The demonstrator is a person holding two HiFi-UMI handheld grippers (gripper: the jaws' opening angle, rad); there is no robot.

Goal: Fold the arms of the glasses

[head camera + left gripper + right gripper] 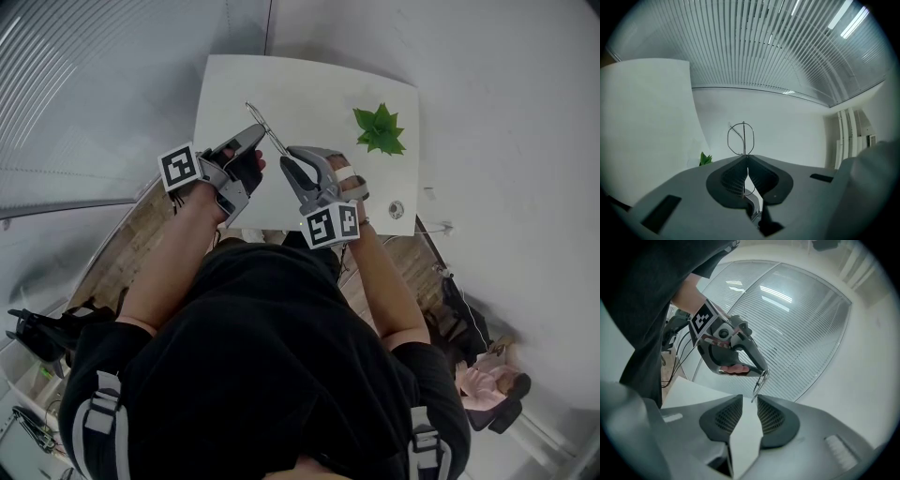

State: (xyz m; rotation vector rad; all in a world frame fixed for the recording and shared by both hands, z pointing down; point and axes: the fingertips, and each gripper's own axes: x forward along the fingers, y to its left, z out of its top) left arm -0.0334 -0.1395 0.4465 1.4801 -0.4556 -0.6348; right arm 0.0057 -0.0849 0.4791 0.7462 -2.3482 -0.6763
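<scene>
Now, w/ wire glasses [744,138] clamped in left tongs [744,157], held in air above tabletop [309,84], & right tongs [749,399] open w/ arm tip [753,397] just at their mouth: best to nip arm lightly, fold it inward toward frame, keeping left grip steady.

I wear a black short-sleeved shirt [272,347] — my left gripper [255,134] and right gripper [291,157] are grey (black-and-white square markings on each).

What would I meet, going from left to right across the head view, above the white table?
left gripper → glasses → right gripper → green plant. The small round thing near the table's right edge overlaps the plant sideways, so it is left out.
</scene>
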